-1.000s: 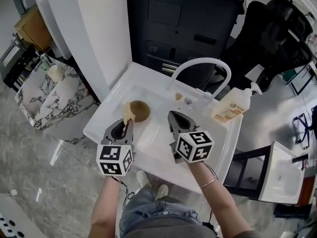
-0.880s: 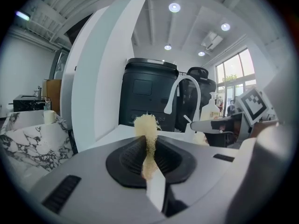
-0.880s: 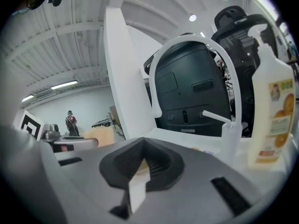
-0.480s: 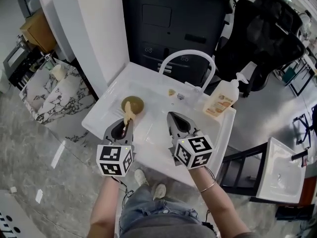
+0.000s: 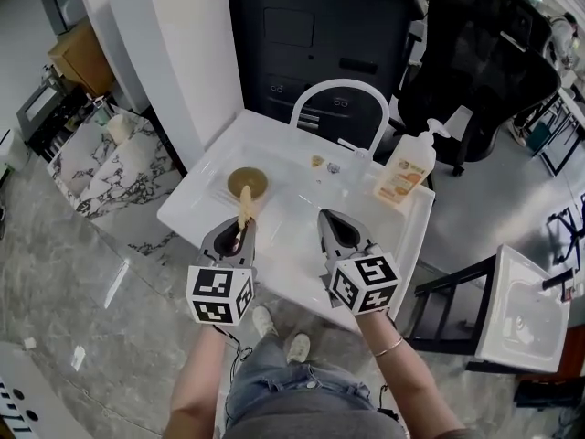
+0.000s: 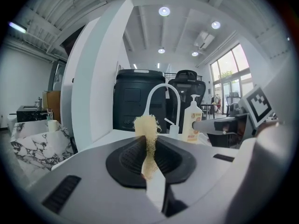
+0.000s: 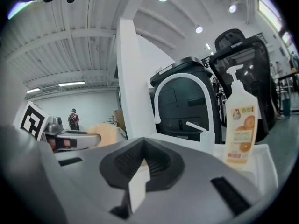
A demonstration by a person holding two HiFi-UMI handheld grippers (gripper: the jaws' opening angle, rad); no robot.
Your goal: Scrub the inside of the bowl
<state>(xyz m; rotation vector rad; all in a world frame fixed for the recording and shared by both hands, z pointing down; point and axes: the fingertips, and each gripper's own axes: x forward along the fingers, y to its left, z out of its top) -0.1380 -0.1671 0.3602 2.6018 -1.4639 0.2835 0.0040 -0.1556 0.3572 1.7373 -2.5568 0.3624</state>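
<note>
A small brown bowl [image 5: 247, 182] sits in the white sink [image 5: 302, 245], toward its far left. My left gripper [image 5: 240, 227] is shut on a tan fibrous scrubber [image 5: 244, 207], whose tip reaches the bowl's near rim. In the left gripper view the scrubber [image 6: 148, 141] stands up between the closed jaws, and the bowl is hidden behind them. My right gripper [image 5: 331, 218] hovers over the sink's middle, shut with nothing in it. In the right gripper view its jaws are closed on nothing, and the scrubber [image 7: 106, 134] shows at the left.
An arched white faucet [image 5: 338, 94] rises at the sink's back edge. An orange-labelled soap bottle [image 5: 403, 172] stands at the back right corner. Behind are a black cabinet [image 5: 320, 26] and an office chair [image 5: 494, 62]. A marble-patterned piece [image 5: 110, 167] lies left, and a second white basin [image 5: 526, 323] right.
The left gripper has drawn the scrubber back from over the bowl's left side to its near rim. The right gripper has stayed shut, and the head view has shifted.
</note>
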